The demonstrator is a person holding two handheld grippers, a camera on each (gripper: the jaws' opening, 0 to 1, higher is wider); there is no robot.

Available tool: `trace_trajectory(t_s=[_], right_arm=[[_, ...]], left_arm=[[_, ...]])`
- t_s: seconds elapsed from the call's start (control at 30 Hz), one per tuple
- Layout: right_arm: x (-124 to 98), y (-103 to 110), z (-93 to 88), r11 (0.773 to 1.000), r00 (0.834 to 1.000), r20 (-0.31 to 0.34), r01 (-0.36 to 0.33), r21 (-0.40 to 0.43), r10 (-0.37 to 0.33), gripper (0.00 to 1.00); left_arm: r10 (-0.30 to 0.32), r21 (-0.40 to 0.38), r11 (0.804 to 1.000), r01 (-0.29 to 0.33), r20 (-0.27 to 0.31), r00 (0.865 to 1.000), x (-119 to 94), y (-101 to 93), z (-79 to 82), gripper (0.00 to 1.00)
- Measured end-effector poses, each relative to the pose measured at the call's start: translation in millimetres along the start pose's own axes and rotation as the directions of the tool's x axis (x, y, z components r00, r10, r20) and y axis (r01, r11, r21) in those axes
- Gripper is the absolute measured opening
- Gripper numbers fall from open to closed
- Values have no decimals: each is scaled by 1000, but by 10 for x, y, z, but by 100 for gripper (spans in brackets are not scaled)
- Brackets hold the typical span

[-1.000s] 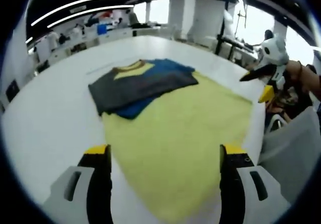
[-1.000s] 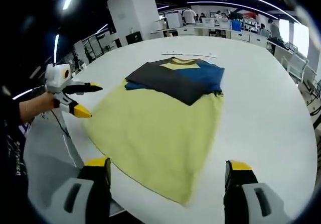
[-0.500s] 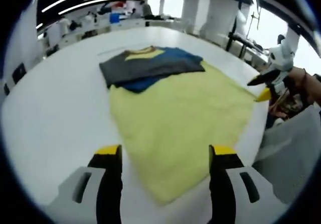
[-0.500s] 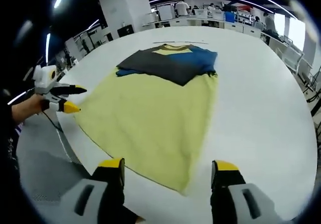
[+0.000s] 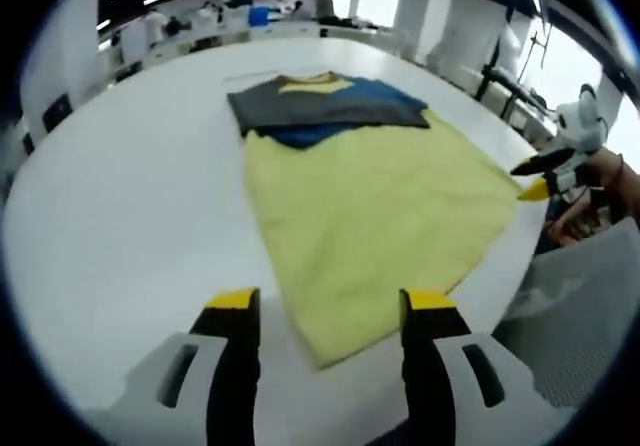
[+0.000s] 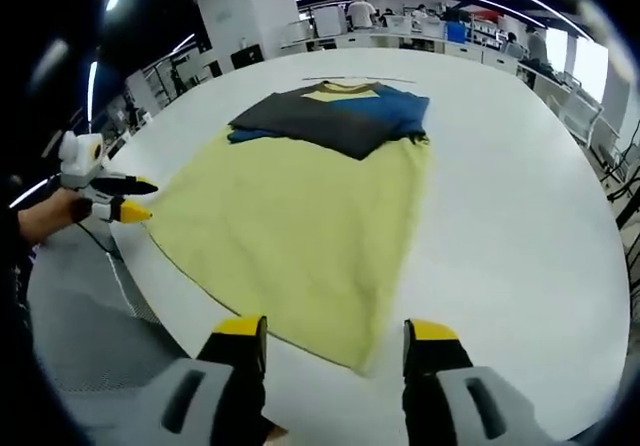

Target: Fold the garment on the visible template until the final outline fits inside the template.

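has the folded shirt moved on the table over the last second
No. The folded shirt lies at the far end of the yellow template, overlapping it as before; the shift in the picture is camera motion.

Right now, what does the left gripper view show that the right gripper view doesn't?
Left gripper view: the right hand-held gripper at the yellow cloth's right-hand corner, a grey chair below it.

Right gripper view: the left hand-held gripper at the cloth's left-hand corner, tall white cabinets behind the table.

Both: the white table, the yellow cloth, and the folded grey, blue and yellow garment on its far end.
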State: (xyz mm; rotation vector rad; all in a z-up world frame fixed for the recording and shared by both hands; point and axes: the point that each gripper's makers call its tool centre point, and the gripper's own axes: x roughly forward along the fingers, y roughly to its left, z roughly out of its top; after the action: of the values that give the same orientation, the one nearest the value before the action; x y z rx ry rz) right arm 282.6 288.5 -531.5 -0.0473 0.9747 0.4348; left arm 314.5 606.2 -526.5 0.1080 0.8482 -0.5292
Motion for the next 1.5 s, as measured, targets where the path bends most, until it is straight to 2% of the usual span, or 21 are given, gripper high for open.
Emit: trace_trajectory(t_s=[0.2,0.33,0.43,0.53,0.6,0.73,0.97,1.13,1.3,1.5], right_arm=[[-19,21,-27,1000,1000,-5,-8,-9,7,45],[-29,36,-63,999,1000,-15,-10,-33,9,43],[-26,57,-84,998,999,-22,-24,-54,23,42],[-28,47,-128,993,998,-52,-26,-119,20,42],[-44,23,-125,984,998,-61,-16,-178,5,42],[-48,41,-107,977,998,-59,-34,-208,22,42],[-37,55,-101,954,996,-84,-56,-294,32,41],[1,54,-91,953,995,-88,-66,-297,42,35],[54,13,-98,945,994,-104,-58,-321,25,30],[69,7,-68,939,995,-102,-54,-340,20,27]], left_arm=[[11,-18,1000,-12,-43,999,-39,24,-115,40],[-1,-18,1000,0,-55,998,-56,4,-169,40],[-14,24,1000,16,-67,998,-69,-30,-203,36],[-15,89,996,23,-85,996,-68,-32,-229,37],[-10,156,987,24,-90,996,-82,-26,-225,37],[-15,220,975,34,-87,996,-74,-48,-201,38],[-52,237,969,71,-86,995,-47,-97,-185,38],[-51,236,969,77,-116,992,-9,-67,-238,36],[-56,261,962,83,-113,992,-1,-63,-202,36],[-52,255,964,80,-115,992,2,-58,-194,35]])
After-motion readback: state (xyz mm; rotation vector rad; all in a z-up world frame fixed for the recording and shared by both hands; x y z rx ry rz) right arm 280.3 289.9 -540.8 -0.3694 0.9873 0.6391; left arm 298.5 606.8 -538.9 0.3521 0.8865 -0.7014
